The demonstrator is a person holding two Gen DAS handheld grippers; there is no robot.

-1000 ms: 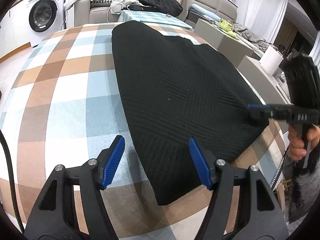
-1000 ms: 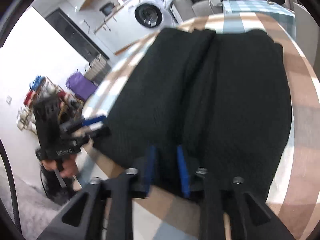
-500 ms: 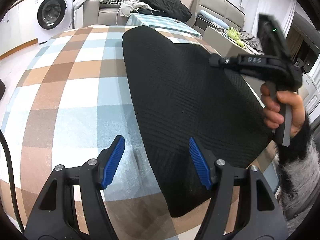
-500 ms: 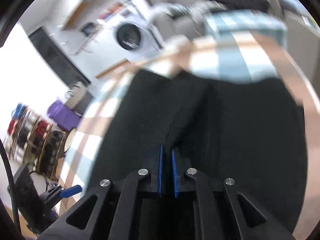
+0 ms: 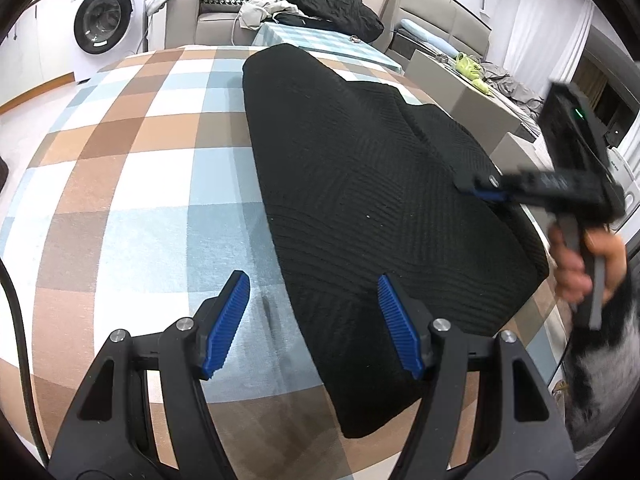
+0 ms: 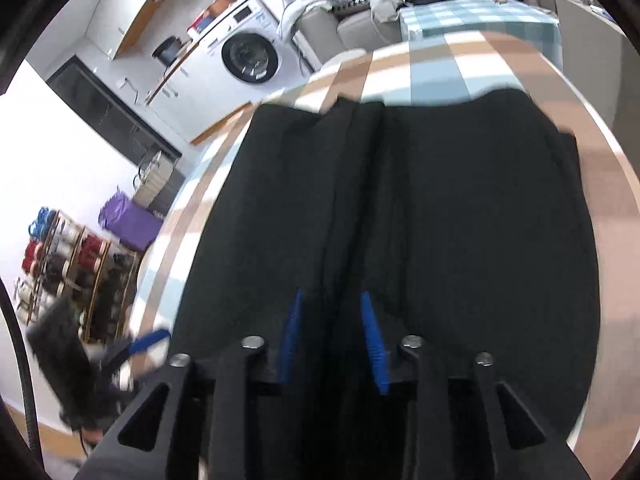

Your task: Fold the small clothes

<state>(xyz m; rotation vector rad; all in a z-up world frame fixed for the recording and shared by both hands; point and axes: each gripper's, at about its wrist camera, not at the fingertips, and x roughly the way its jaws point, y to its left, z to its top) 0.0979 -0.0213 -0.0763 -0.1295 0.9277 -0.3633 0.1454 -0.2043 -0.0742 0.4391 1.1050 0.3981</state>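
So the ribbed black knit garment (image 5: 360,184) lies folded on the checked tablecloth (image 5: 132,184), left gripper (image 5: 312,320) gaping, right gripper (image 6: 332,340) just reopened, jaws apart over a fabric ridge.

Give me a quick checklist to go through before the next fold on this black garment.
1. Garment lying on the checked cloth, none hanging off the near edge: ok.
2. Left gripper open, near garment edge between its fingers but not pinched: ok.
3. Right gripper: jaws have just been opening; a garment ridge lies between them, pads apart. Grip: not ok.
4. Centre ridge flattened: not ok.
5. Far end of garment smooth: cannot tell.
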